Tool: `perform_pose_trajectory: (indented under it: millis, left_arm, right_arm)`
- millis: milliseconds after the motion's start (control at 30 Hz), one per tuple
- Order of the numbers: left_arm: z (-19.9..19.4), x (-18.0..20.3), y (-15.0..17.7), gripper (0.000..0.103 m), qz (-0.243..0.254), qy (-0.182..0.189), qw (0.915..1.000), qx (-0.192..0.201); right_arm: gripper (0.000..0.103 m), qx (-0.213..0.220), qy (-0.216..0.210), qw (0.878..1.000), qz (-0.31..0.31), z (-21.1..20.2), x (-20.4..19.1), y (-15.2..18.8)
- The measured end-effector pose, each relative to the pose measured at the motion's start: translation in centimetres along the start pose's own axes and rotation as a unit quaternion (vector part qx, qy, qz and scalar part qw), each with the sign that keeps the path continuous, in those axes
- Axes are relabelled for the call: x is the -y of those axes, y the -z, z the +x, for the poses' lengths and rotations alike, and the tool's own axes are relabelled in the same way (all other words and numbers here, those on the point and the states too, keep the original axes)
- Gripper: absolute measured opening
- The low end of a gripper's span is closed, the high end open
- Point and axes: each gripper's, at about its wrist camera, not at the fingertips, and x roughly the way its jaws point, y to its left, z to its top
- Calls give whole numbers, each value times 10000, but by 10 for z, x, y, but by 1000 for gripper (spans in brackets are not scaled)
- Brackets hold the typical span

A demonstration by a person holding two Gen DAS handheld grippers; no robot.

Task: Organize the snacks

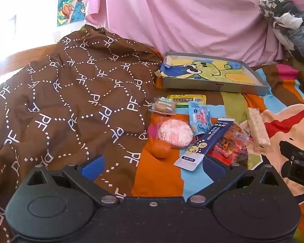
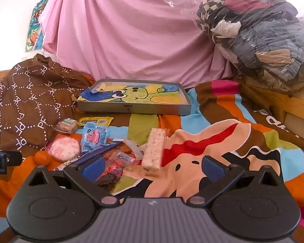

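Snacks lie loose on the bedspread just in front of the grey tray (image 2: 131,107), landmark for all below: rice bar (image 2: 153,150) nearest its front wall on the right, tangerine (image 1: 160,149) farthest out on the left, round rice cracker (image 1: 175,133) beside it, blue stick sachet (image 1: 205,144) and red wrapped sweets (image 2: 113,167) between. Left gripper (image 1: 152,165) and right gripper (image 2: 152,167) both hover spread wide, holding nothing. Likely light, crinkly, slippery film; cracker and bar brittle, so pinch across the bar's narrow width or a sealed wrapper edge, gently.
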Motion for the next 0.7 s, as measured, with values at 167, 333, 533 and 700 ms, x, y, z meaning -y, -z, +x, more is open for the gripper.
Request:
perform_pose_trajectory:
  millis: [167, 333, 533, 700]
  left_arm:
    - [0, -3, -3, 102, -76, 34, 9999, -68]
    - [0, -4, -4, 102, -79, 28, 9999, -70]
    - [0, -4, -4, 102, -70, 32, 9999, -73]
    - [0, -3, -4, 102, -73, 19, 9999, -75]
  right_arm:
    - [103, -26, 23, 10000, -13, 3, -2, -2]
    - [103, -17, 43, 10000, 34, 2, -2, -2]
    - [103, -31, 55, 10000, 27, 2, -1, -2]
    - [103, -73, 48, 10000, 30, 3, -1, -2]
